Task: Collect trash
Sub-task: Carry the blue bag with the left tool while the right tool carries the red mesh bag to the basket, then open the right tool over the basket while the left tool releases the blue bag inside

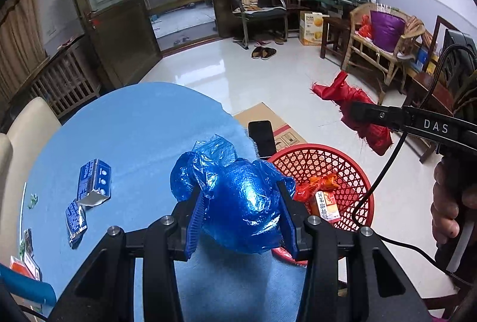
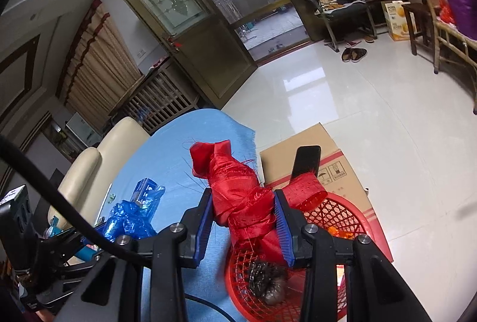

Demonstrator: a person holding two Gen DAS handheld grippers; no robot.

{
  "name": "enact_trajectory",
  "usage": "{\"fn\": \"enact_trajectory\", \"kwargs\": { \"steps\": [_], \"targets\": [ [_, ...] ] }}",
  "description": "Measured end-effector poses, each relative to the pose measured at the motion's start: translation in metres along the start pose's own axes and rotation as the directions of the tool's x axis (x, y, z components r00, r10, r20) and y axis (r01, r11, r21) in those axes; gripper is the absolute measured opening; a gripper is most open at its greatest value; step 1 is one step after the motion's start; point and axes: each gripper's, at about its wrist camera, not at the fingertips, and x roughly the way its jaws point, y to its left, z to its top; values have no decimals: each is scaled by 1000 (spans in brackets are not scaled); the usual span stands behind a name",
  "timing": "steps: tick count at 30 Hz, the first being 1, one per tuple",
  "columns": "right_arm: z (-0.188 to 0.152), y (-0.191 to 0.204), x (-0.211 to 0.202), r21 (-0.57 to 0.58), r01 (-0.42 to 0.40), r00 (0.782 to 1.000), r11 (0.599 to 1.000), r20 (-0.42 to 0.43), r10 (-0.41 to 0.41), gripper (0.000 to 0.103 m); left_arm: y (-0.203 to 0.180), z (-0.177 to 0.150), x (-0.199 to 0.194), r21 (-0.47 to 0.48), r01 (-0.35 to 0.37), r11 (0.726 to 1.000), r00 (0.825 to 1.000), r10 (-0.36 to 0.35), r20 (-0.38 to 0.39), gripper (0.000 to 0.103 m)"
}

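Left wrist view showed us our left gripper (image 1: 241, 213) with its fingers (image 1: 195, 220) clamped on a crumpled blue plastic bag (image 1: 238, 202), held above the near edge of the blue tabletop (image 1: 134, 137), just beside the red basket (image 1: 354, 172). We saw the basket on the floor against that tabletop edge, with an orange wrapper and a small printed carton (image 1: 326, 202) lying inside it. Farther from the basket, blue medicine boxes (image 1: 94, 180) lay on the tabletop. A black phone (image 1: 262, 138) stood beyond the basket's far rim, in front of a flat cardboard box (image 1: 268, 119).

From the right wrist view, we had our right gripper (image 2: 243, 222) with its fingers (image 2: 205, 222) closed tight on a knotted red cloth (image 2: 238, 187), hanging directly over the basket (image 2: 342, 214). Below it, a dark clump (image 2: 268, 280) sat inside the basket.
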Motion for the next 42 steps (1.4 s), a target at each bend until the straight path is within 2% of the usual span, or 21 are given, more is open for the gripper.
{"fn": "enact_trajectory", "kwargs": {
  "steps": [19,32,42],
  "targets": [
    [-4,-30,1,70,5,1000,998,-29,-3,42,-36,10,17,67,-2,998,999,5,-44,48],
    [-16,-46,8,118,44,993,992,-118,-30,44,-47,6,39,58,72,996,992,-65,-109,49],
    [-26,-53,20,156,43,985,987,-173,-16,44,-50,5,51,39,125,991,984,-119,-132,49]
  ]
}}
